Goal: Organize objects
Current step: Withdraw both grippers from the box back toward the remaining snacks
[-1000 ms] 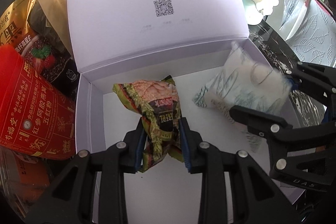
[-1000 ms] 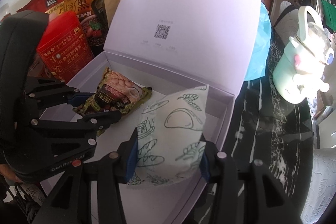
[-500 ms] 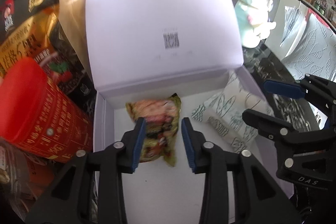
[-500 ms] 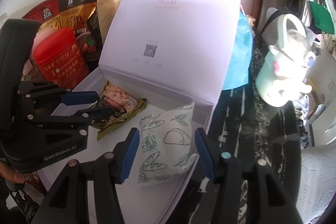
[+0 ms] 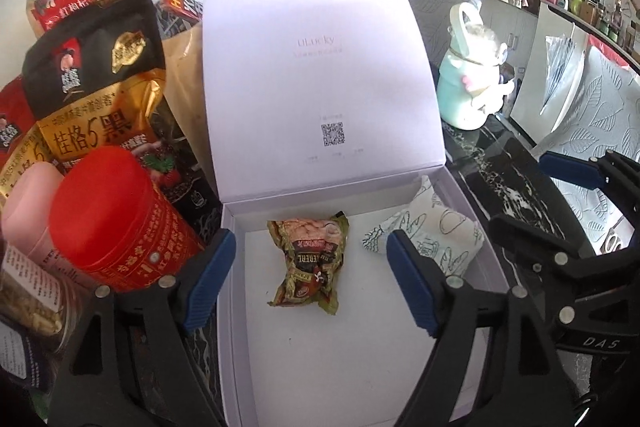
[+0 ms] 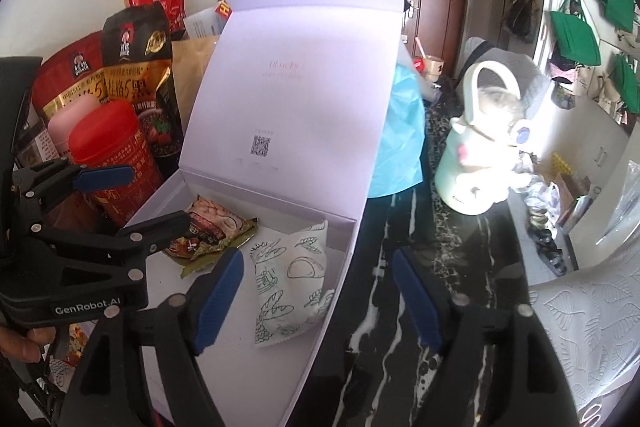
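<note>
Through my left wrist camera, the left gripper (image 5: 310,281) hangs with jaws opening and empty above the green snack packet (image 5: 310,261) lying near the white box's (image 5: 236,347) hinged back edge, while my right wrist camera shows the right gripper (image 6: 318,297) likewise opening, clear of the white patterned pouch (image 6: 290,289) resting against the box's right wall.

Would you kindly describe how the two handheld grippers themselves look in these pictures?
Both are black plastic frames with silver rivets and two fingers tipped with ribbed blue pads. The left gripper reads "GenRobot.AI" on its side in the right wrist view; the right gripper shows "DAS" in the left wrist view. No cables or sleeves show.
</note>
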### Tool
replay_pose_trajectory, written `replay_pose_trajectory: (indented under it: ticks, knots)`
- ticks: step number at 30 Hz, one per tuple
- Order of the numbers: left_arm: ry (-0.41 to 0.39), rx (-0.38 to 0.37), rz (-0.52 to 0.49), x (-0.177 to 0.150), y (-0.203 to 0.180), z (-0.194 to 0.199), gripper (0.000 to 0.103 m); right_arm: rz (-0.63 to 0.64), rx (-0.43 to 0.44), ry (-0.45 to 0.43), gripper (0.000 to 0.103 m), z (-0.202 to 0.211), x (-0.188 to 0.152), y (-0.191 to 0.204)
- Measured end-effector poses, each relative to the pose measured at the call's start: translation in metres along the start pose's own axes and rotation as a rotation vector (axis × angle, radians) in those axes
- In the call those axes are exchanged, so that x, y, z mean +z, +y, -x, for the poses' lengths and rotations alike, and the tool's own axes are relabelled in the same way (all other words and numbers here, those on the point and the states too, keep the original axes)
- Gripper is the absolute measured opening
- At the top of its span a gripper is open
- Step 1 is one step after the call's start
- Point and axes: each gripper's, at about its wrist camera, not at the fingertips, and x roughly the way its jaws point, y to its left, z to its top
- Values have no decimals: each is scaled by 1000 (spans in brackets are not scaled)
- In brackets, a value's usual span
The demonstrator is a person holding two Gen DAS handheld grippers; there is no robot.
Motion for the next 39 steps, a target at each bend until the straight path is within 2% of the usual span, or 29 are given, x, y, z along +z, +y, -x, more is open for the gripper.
replay_pose_trajectory:
  ticks: [6,17,25,39]
  knots:
    - [-30,-5,1,-1,-10,13,80,2,-28,-38,83,25,1,3]
    - [-92,5,32,-8,-3,56,82,3,-46,-88,85,72,-3,17]
    - [-165,58,10,-20,-6,89,90,-2,-57,-118,85,102,-10,26]
    - [-173,32,-1,-49,-14,124,90,-16,-63,-129,85,143,-38,40]
